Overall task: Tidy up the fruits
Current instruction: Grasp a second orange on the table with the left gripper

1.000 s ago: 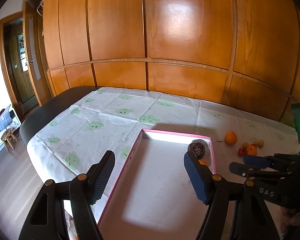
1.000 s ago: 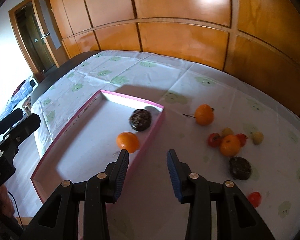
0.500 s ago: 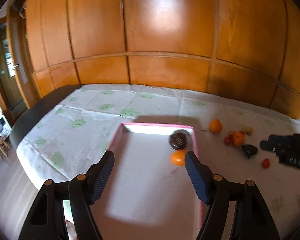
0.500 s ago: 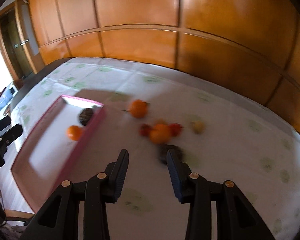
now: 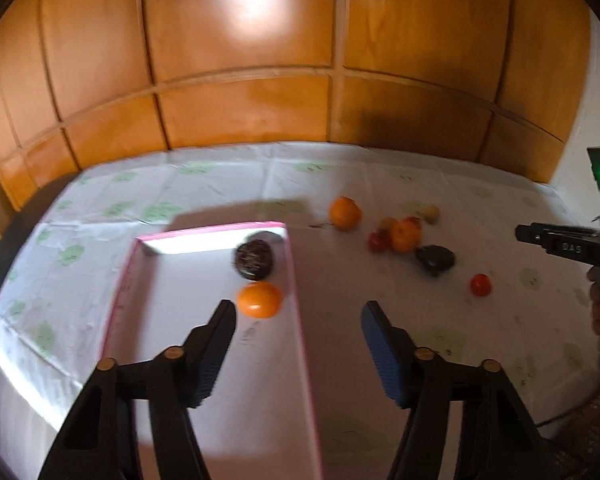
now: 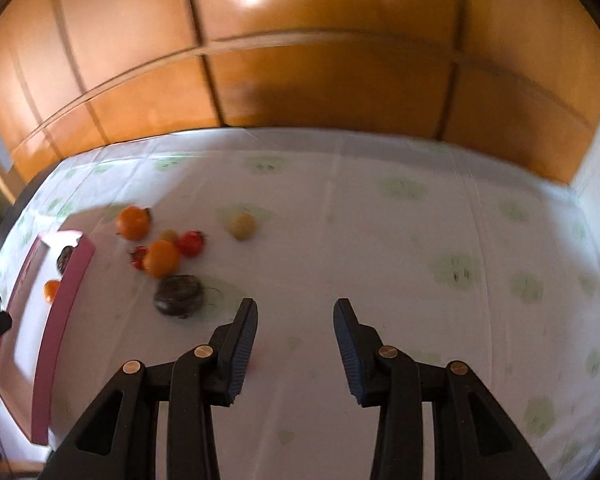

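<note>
The left gripper (image 5: 298, 322), jaws closing with nothing between them, hangs over the near part of a pink-rimmed tray (image 5: 300, 344) on a table under a white cloth with green prints (image 5: 380, 184). Just beyond its fingertips an orange (image 5: 259, 299) lies in the tray, a dark round fruit (image 5: 254, 259) behind it near the far corner. The right gripper (image 6: 296, 320), jaws partly spread and empty, hovers above bare cloth. Farther left on the cloth lie a second dark fruit (image 6: 179, 294), an orange (image 6: 161, 258), small red tomatoes (image 6: 191, 243) and a pale yellow fruit (image 6: 242, 226). Wooden panels (image 6: 300, 60) close the background.
</note>
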{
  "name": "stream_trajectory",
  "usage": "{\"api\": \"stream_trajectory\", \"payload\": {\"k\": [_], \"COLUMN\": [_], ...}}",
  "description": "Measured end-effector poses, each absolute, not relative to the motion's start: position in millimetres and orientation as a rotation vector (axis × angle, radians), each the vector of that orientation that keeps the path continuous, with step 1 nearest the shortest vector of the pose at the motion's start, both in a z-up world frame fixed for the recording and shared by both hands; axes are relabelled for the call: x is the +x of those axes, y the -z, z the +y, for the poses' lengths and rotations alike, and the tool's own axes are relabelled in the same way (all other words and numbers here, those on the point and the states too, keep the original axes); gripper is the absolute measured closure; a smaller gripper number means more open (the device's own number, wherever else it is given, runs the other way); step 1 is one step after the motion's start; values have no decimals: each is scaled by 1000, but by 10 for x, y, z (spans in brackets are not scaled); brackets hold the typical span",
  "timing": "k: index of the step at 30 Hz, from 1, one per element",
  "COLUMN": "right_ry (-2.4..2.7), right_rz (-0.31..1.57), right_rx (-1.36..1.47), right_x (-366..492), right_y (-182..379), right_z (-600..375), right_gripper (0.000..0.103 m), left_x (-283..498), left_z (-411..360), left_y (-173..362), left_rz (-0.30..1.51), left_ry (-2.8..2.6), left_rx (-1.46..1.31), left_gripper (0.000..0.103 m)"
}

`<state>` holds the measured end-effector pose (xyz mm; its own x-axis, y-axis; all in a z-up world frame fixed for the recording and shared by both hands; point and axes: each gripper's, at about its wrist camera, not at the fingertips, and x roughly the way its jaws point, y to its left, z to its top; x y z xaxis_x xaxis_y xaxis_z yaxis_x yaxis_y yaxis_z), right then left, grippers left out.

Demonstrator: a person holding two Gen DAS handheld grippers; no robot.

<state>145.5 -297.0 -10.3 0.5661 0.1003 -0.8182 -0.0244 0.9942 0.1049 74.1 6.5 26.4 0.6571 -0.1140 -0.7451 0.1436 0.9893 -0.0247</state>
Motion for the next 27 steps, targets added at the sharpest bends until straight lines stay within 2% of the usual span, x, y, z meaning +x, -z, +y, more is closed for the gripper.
{"api": "stream_trajectory", "payload": {"k": [1, 3, 8, 19, 22, 27], "right_ry": [-73, -81, -109, -132, -133, -140], "right_rz": [970, 948, 951, 954, 953, 953], "right_rx": [107, 115, 125, 156, 164, 172], "right_x": [1471, 1477, 1471, 1505, 1515, 1519], "right_y": [102, 63, 43, 17, 7, 6], "right_z": [-3012, -3029, -2998, -2991, -2997, -2997], "right_gripper": [63, 63, 63, 63, 63, 63], "left_x": [796, 921, 1295, 2184, 2363, 2632], "left_z": [39, -17, -145, -474, -553, -681], "left_y": [-254, -248, -228, -27, 58, 265], "left_rz": [855, 879, 923, 995, 1012, 1064], "left_ry": [158, 190, 241, 254, 255, 246], "left_rx": [34, 29, 9, 53, 49, 46], "left_gripper": [48, 60, 69, 68, 55, 54]}}
